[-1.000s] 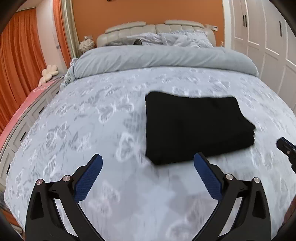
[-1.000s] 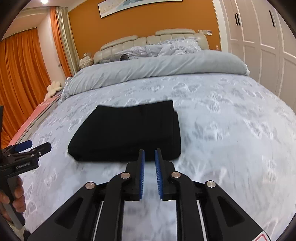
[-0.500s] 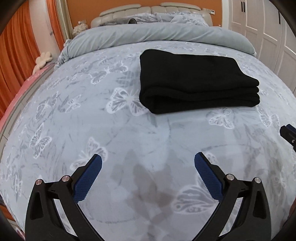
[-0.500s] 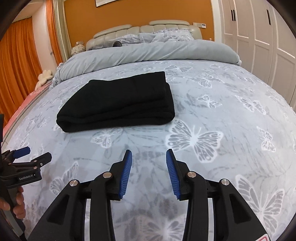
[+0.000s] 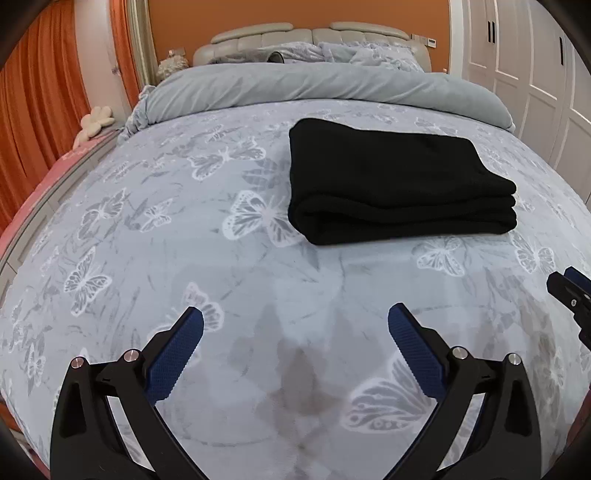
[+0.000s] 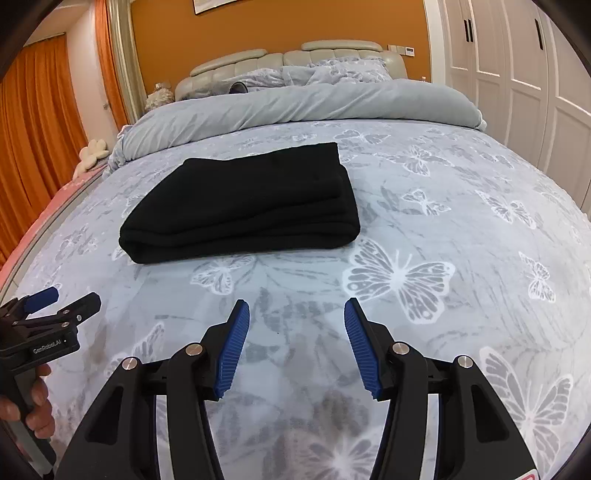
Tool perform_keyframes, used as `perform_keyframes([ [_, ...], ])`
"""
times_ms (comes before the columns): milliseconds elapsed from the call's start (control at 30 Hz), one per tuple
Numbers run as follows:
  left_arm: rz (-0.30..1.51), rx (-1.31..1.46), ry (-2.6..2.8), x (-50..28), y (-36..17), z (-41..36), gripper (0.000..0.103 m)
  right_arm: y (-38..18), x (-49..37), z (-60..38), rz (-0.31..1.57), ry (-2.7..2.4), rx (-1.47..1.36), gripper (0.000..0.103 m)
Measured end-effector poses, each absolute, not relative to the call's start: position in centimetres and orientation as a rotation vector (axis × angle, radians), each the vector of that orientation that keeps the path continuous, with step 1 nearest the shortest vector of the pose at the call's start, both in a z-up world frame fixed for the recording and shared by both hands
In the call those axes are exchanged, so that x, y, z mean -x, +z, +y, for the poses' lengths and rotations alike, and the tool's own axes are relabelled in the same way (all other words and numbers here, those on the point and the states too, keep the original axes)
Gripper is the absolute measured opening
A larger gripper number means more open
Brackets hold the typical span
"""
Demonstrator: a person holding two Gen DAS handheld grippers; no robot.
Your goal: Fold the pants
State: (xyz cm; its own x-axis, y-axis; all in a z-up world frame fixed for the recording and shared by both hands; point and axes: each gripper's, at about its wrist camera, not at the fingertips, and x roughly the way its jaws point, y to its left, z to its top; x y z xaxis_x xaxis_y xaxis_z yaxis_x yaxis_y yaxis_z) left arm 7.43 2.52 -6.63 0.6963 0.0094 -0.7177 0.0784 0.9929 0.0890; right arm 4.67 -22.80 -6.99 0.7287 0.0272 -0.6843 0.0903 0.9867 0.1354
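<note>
- Bed (image 5: 229, 280) covered by a pale grey-blue spread printed with butterflies.
- Grey duvet (image 5: 314, 85) rolled across the bed's far end.
- Patterned pillows (image 5: 347, 55) beyond the duvet, against the padded headboard (image 6: 295, 55).
- Orange curtains (image 5: 33, 99) left of the bed.
- White wardrobe doors (image 6: 517, 74) right of the bed.

Black on pale blue-grey, framed in orange

We see plain black pants (image 5: 391, 184) on a bedspread (image 5: 184, 236) of pale blue-grey printed with white and grey butterflies; at 12 o'clock a plain grey duvet (image 5: 314, 86), a beige headboard (image 5: 303, 33) and an orange wall (image 6: 295, 26); orange curtains (image 6: 40, 122) at 9 o'clock, white wardrobe doors (image 6: 517, 74) at 3 o'clock. Both the left tool (image 5: 295, 325) and the right tool (image 6: 297, 314) are black with blue pads.
</note>
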Motion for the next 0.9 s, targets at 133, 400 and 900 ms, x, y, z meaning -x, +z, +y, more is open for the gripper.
perform_keyframes([
  [133, 0.796, -0.124, -0.038, -7.2, -6.6, 2.3, 0.098, -6.9, -4.4, -22.5, 0.749, -0.031, -0.162, 0.053],
  [400, 0.809, -0.119, -0.064, -7.1, -7.0, 1.9, 0.098, -6.9, -3.9, -22.4, 0.748, -0.03, -0.167, 0.053],
  [900, 0.833, -0.02, -0.1, -7.2, -7.2, 2.8, 0.098, -6.7, -4.0, -22.3, 0.752, -0.014, -0.157, 0.053],
])
